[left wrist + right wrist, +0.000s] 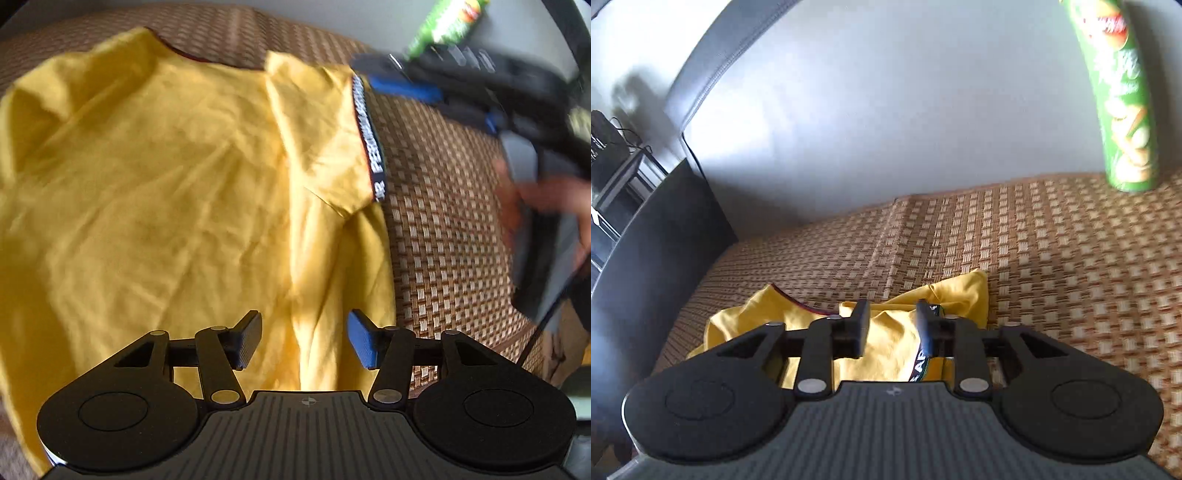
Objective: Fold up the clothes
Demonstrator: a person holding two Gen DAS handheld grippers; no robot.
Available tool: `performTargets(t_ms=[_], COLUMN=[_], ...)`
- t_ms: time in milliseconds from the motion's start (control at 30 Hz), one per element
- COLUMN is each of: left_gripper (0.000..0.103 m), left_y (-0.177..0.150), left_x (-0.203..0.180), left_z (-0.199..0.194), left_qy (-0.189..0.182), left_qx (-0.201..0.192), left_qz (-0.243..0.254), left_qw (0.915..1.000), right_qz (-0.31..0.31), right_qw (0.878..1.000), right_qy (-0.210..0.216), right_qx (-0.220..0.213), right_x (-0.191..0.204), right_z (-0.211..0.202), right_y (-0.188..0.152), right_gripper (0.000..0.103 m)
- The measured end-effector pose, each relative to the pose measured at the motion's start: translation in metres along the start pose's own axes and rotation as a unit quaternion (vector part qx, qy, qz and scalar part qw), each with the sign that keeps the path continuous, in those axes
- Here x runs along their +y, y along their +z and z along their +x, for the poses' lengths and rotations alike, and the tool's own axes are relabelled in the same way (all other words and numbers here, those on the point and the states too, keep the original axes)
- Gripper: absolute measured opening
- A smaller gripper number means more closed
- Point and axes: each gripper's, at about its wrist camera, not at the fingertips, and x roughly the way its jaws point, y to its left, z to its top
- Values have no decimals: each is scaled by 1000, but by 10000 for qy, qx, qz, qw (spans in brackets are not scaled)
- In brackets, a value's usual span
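Dark sleeve band [369,136] on the yellow T-shirt [166,177], at 2 o'clock from its middle, carries white block capitals too blurred to read beyond "AP" in the right wrist view; green snack can [1123,103] shows a red logo, illegible.

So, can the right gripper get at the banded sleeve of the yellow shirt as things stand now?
Probably yes. The right gripper is right over the sleeve with its jaws apart and nothing between them and the cloth. The green can stands far off on the woven mat.
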Motion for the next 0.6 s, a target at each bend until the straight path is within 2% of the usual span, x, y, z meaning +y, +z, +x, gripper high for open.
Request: performTargets(t_ms=[67, 133, 233, 300, 400, 500, 600], left_gripper=[67, 73, 75, 75, 76, 76, 76], left_y=[-3, -7, -23, -37, -63, -88, -110], left_x=[9, 22, 45, 61, 81, 91, 105], left_z=[-22, -43, -72, -90, -97, -93, -89], left_qy=[155, 442, 859, 1135, 1425, 1644, 1516], left_qx=[-261, -510, -741, -847, -764, -578, -473], left_qz=[-268, -633, -1079, -1346, -1623, -1578, -1678], left_qw=[9992, 9957, 9877, 9807, 9734, 9720, 9730], right_qz=[-63, -192, -482, -744, -1165, -1662, -2064], right_qw=[9998, 9987, 9953, 9912, 9826, 9714, 9598], right_qy=[107, 323, 624, 845, 1153, 1366, 1470], right_qx=[159, 336, 555, 694, 876, 1008, 1210], right_x=[4, 14, 40, 61, 97, 132, 168], right_z=[-10, -20, -21, -15, -5, 7, 24], right_y=[-2, -3, -3, 1, 8, 13, 15], right_gripper=[34, 34, 37, 42, 44, 44, 44])
